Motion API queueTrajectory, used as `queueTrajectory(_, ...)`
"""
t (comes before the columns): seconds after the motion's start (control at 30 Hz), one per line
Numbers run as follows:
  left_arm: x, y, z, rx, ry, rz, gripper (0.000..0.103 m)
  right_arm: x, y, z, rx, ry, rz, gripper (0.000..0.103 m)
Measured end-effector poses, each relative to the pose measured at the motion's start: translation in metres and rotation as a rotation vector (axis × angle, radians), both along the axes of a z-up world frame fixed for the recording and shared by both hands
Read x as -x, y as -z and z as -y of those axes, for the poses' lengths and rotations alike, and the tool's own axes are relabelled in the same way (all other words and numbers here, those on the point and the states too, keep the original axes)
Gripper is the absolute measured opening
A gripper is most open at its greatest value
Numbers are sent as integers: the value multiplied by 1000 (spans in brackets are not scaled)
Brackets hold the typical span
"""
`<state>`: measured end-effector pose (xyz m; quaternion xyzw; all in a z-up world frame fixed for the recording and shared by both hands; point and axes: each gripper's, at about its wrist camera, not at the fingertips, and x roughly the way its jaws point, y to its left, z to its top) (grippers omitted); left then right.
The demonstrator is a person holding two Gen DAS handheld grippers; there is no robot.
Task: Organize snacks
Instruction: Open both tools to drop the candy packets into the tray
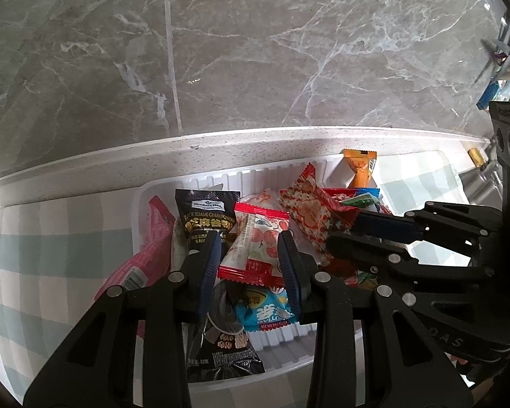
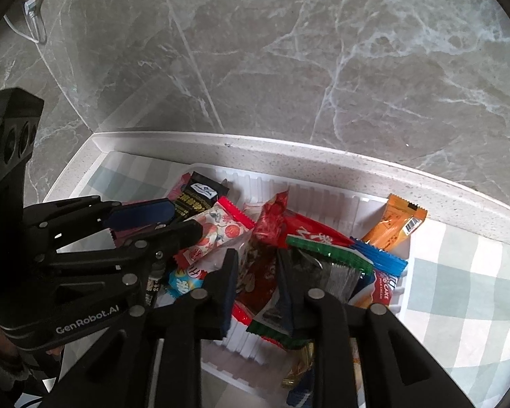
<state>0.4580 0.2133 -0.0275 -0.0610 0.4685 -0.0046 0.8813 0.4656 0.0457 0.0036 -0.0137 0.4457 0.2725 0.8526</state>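
I noted my left tongs [image 1: 251, 255] clenched on the red-and-white packet [image 1: 255, 241], its long axis upright between the pads; right tongs [image 2: 258, 272] released over the white tray [image 2: 323, 192].

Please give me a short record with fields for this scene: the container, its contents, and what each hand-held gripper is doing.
container: white ridged tray on a checked cloth, against a marble wall
contents: many wrapped snack packets, piled loosely
left hand-held gripper: shut on the red-and-white packet
right hand-held gripper: jaws apart, red patterned packet between them, not visibly pinched
apart from the pile: orange packet, in the tray's far corner
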Motion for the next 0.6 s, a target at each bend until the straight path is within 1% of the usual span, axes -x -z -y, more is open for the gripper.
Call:
queueTrajectory(0.07,2,-2,0,-1,-2,2,35,3,-2,2,-5,3,5,33)
queueTrajectory(0.13,4,-4,1,0,-4,6,42,6,-4,3,-10,4,8,33)
queueTrajectory(0.23,8,-8,0,6,-7,14,43,11,-8,8,-15,9,16,34)
queueTrajectory(0.33,13,-12,0,0,-12,20,48,16,-11,10,-23,15,19,35)
queueTrajectory(0.4,17,-15,1,1,-13,25,49,21,-13,13,-27,19,22,36)
queueTrajectory(0.53,25,-20,1,-2,-20,35,55,34,-18,22,-36,27,28,38)
queueTrajectory(0.6,29,-22,1,0,-23,37,55,38,-19,25,-40,32,29,39)
